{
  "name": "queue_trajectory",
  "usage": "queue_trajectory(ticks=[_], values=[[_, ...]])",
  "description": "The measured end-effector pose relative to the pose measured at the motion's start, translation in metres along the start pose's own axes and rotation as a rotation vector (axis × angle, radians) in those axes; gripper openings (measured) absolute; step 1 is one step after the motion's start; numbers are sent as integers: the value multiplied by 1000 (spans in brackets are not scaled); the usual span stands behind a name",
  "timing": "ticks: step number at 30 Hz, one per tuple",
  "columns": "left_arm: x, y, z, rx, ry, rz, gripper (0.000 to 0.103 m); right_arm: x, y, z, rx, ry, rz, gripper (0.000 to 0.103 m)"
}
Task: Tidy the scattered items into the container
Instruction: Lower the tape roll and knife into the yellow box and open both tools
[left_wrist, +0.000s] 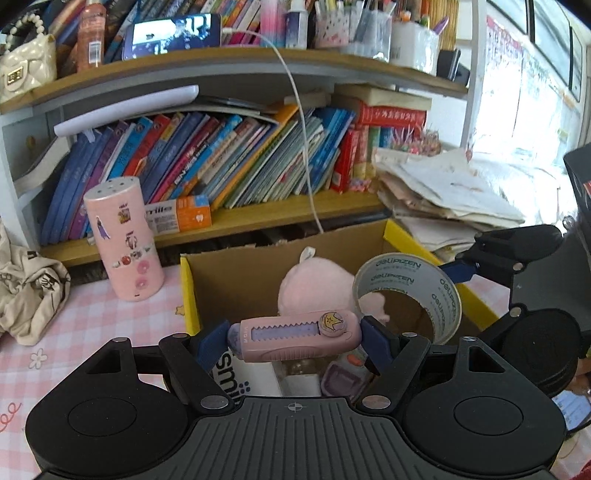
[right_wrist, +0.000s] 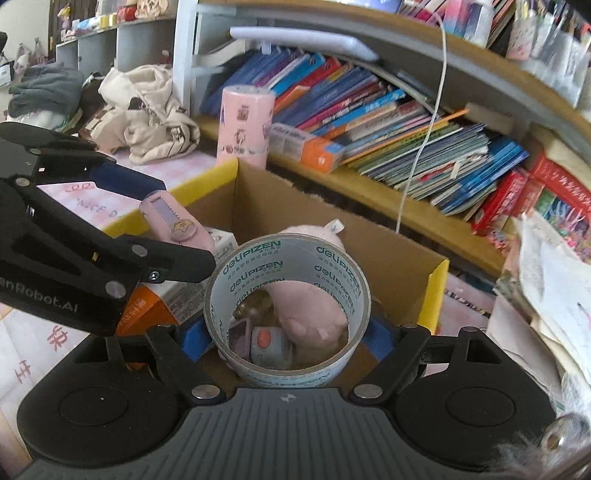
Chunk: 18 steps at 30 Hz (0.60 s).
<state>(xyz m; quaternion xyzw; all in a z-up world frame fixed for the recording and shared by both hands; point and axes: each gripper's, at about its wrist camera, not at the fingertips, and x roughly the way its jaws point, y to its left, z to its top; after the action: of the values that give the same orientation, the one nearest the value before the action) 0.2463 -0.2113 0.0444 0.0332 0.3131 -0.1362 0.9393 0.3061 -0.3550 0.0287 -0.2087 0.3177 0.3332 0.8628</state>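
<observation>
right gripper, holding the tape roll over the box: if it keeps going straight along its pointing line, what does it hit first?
Probably the pink plush toy lying in the cardboard box. The right gripper is shut on the tape roll and points down into the box; the plush shows through the roll's hole. Depth is uncertain.

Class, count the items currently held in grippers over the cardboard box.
2. A pink utility knife in the left gripper; a clear tape roll in the right gripper.
</observation>
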Motion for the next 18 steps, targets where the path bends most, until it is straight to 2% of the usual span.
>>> queue_trajectory(ticks=[6,13,18], values=[[15,1,-3,19,54,12,78,19,-3,1,-42,50,34,82],[27,0,-6,9,94,3,78,34,-14,-1,13,126,97,83],[31,2,-6,-9,109,-4,78,35,-13,-1,7,139,93,82]])
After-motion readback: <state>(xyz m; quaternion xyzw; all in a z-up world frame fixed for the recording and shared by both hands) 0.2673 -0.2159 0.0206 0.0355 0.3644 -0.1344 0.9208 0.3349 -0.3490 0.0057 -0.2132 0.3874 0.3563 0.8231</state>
